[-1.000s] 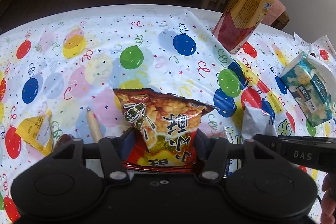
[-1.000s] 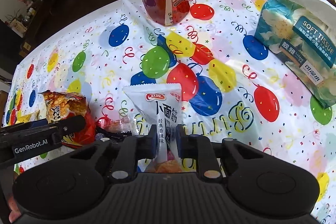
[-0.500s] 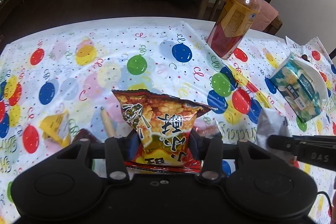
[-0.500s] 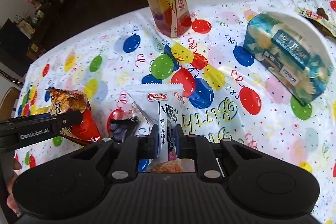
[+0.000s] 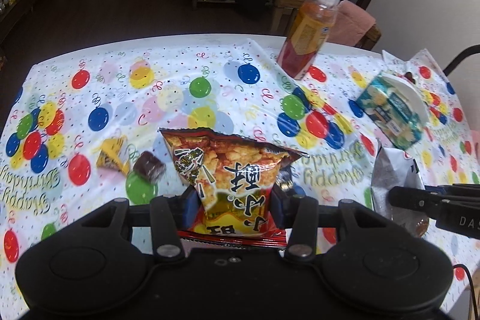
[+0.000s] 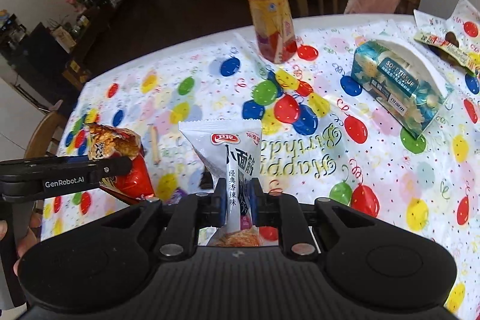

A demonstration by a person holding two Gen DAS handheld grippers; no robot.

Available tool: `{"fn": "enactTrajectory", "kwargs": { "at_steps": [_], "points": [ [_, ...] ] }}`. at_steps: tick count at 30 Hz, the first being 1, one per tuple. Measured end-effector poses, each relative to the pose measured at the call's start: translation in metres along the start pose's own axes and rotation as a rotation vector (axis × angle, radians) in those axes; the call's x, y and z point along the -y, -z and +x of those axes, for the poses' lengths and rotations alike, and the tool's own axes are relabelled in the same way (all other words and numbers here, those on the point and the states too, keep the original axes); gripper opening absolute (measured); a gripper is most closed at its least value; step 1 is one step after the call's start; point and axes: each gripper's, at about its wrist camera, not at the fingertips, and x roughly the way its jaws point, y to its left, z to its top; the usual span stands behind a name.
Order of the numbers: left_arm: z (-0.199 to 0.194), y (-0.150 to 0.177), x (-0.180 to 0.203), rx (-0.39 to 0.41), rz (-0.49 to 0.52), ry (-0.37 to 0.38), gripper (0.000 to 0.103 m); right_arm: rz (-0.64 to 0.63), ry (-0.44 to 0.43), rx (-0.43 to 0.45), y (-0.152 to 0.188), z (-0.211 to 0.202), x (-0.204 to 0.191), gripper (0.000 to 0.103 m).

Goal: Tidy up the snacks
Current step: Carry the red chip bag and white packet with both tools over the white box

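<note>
My left gripper (image 5: 232,207) is clamped on the red snack bag (image 5: 231,173), its jaws pressing both sides, bag held up over the balloon tablecloth (image 5: 180,86). My right gripper (image 6: 238,200) pinches the white snack packet (image 6: 228,149) tight, jaws nearly closed on its narrow middle. Down on the cloth: 1 yellow wrapper (image 5: 112,153) beside 1 dark candy (image 5: 149,169), maybe chocolate. The juice bottle (image 6: 271,17) stands upright at the far edge, the tissue pack (image 6: 396,86) lying off right.

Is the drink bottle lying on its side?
No, the bottle stands upright on the tablecloth, cap on top.
</note>
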Motion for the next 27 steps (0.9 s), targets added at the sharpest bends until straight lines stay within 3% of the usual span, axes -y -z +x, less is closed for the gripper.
{"fn": "enactTrajectory", "kwargs": {
  "at_steps": [12,27],
  "points": [
    [-0.073,0.049,-0.006,0.007,0.029,0.045,0.045,-0.059,-0.072,0.064,0.043,-0.069,-0.042,0.015],
    [-0.12,0.107,-0.015,-0.023,0.066,0.073,0.045,-0.092,-0.113,0.041,0.101,-0.094,-0.077,0.015]
  ]
}}
